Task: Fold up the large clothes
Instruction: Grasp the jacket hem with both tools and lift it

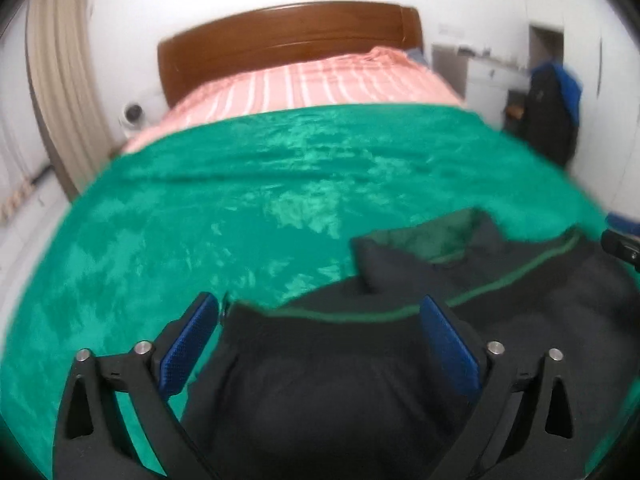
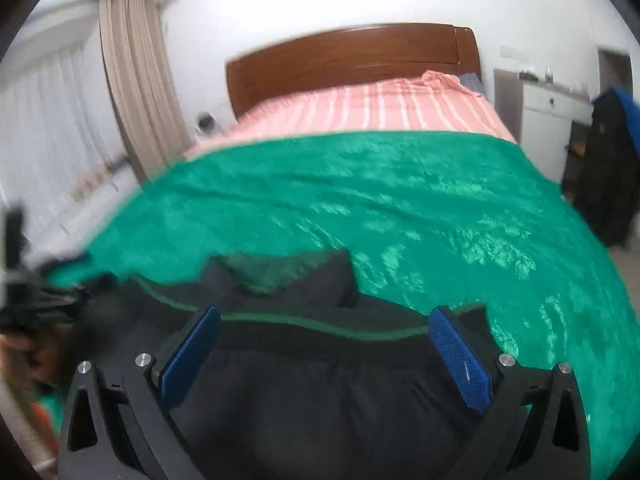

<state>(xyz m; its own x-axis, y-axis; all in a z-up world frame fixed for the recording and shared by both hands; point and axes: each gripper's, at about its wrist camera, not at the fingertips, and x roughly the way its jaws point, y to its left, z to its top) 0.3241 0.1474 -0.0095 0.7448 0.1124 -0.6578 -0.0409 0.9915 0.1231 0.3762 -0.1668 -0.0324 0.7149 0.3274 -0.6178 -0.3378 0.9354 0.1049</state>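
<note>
1. Dark jacket (image 1: 320,380) is lying on the green blanket (image 1: 200,200) at the foot end of the bed, far from the headboard (image 1: 288,40), and both hand-held grippers are hovering over it.
2. Left hand-held gripper (image 1: 320,344) and right hand-held gripper (image 2: 324,344) are standing wide open, gripping nothing, with the jacket's cloth showing loose between the pads.
3. Judging by the straight green-trimmed edge (image 2: 320,326) and the collar (image 2: 280,276) pointing toward the headboard, one fold is looking laid down; further folds are probably remaining.
</note>
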